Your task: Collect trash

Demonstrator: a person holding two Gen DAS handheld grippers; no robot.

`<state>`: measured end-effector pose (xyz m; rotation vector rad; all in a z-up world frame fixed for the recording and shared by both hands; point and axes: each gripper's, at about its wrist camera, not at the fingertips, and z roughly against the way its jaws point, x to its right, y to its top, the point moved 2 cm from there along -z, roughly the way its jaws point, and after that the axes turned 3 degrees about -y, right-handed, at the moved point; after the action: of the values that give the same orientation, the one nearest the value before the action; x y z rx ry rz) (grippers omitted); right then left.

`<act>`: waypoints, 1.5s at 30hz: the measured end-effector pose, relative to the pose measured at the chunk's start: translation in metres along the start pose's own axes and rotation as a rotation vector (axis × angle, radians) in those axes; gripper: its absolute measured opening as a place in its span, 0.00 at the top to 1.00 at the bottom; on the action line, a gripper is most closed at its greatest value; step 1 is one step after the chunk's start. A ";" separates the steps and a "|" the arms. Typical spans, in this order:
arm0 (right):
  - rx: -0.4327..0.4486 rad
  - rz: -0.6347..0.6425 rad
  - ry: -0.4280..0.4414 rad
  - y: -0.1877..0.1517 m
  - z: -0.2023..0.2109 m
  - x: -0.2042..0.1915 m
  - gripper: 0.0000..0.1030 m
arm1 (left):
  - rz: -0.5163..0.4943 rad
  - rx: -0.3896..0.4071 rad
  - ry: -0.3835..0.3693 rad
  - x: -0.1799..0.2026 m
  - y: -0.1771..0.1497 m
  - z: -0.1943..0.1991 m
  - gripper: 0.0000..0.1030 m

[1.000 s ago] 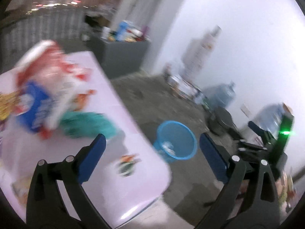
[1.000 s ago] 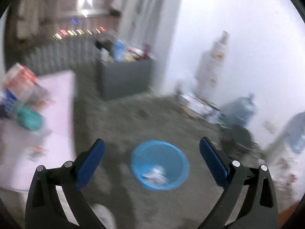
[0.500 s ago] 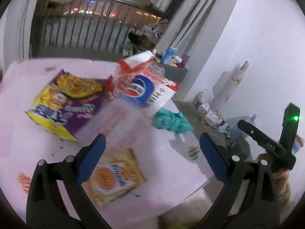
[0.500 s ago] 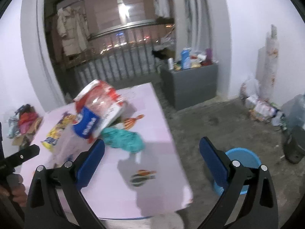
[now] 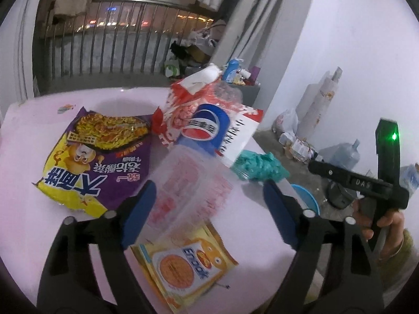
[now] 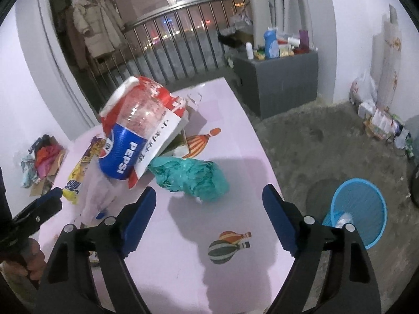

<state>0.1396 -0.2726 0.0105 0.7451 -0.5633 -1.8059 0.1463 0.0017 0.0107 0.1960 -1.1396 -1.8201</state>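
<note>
Both claws are lining up on the litter heaped on the pink worktop: the left claw is closing with the clear plastic bottle lying in its gap, pads seemingly not yet pressing it. The right claw is closing on nothing, just short of the teal crumpled wad beside that bottle. Next, I judge, each must seat its pads on its piece, then carry it off the worktop's edge to the blue basket on the floor.

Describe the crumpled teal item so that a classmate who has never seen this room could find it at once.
Start at the pink table. Near its edge on the blue basket's side lies the teal wad, beside the Pepsi bottle. It alone is plain, unprinted, crumpled.
</note>
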 end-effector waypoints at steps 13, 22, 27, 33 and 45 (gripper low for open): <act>-0.087 -0.042 0.130 0.019 -0.041 -0.001 0.36 | 0.200 -0.119 -0.066 -0.076 0.020 -0.052 0.36; -0.249 -0.105 0.542 -0.014 -0.069 -0.058 0.53 | 0.240 -0.124 -0.087 -0.082 0.007 -0.048 0.54; -0.294 -0.102 0.591 -0.020 -0.088 -0.082 0.67 | 0.242 -0.113 -0.084 -0.081 0.005 -0.047 0.61; -0.275 -0.081 0.649 -0.018 -0.080 -0.100 0.93 | 0.211 -0.113 -0.062 -0.075 0.004 -0.042 0.67; -0.211 -0.161 0.782 -0.011 -0.050 -0.074 0.97 | 0.148 -0.083 -0.099 -0.039 0.011 -0.016 0.73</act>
<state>0.1867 -0.2004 -0.0152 1.2743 0.2042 -1.5155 0.1832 0.0210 -0.0017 -0.0268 -1.1147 -1.7567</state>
